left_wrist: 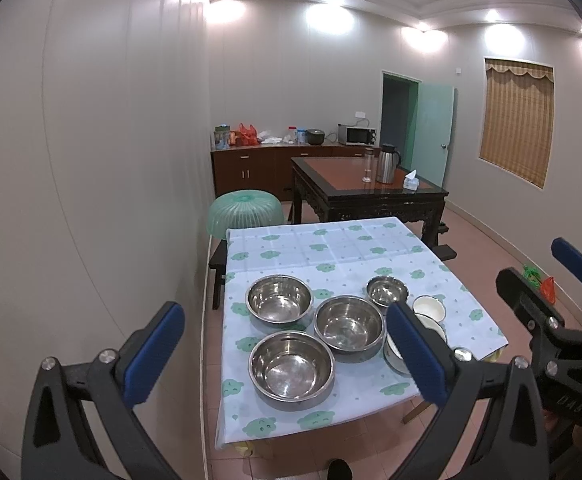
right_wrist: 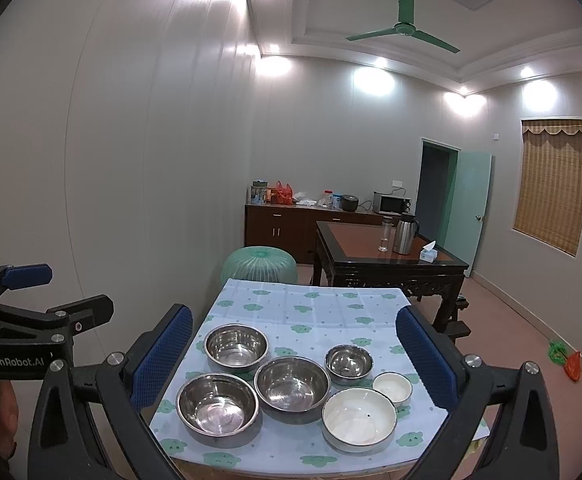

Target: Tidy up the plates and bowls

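Several steel bowls stand on a table with a cloud-print cloth (right_wrist: 311,312): a large one at front left (right_wrist: 217,404), one in the middle (right_wrist: 292,386), one behind left (right_wrist: 236,346), and a small one (right_wrist: 349,362). A big white bowl (right_wrist: 359,418) and a small white bowl (right_wrist: 392,387) stand at the front right. The same steel bowls show in the left wrist view (left_wrist: 291,364), with the white bowls (left_wrist: 429,306) partly hidden by a finger. My left gripper (left_wrist: 287,354) and right gripper (right_wrist: 299,360) are both open and empty, held above the table's near edge.
A dark wooden table (right_wrist: 371,256) with a thermos (right_wrist: 405,232), a glass and a tissue box stands behind. A green mesh food cover (right_wrist: 260,266) sits at the far left corner. A sideboard (right_wrist: 279,224) lines the back wall. The wall runs close on the left.
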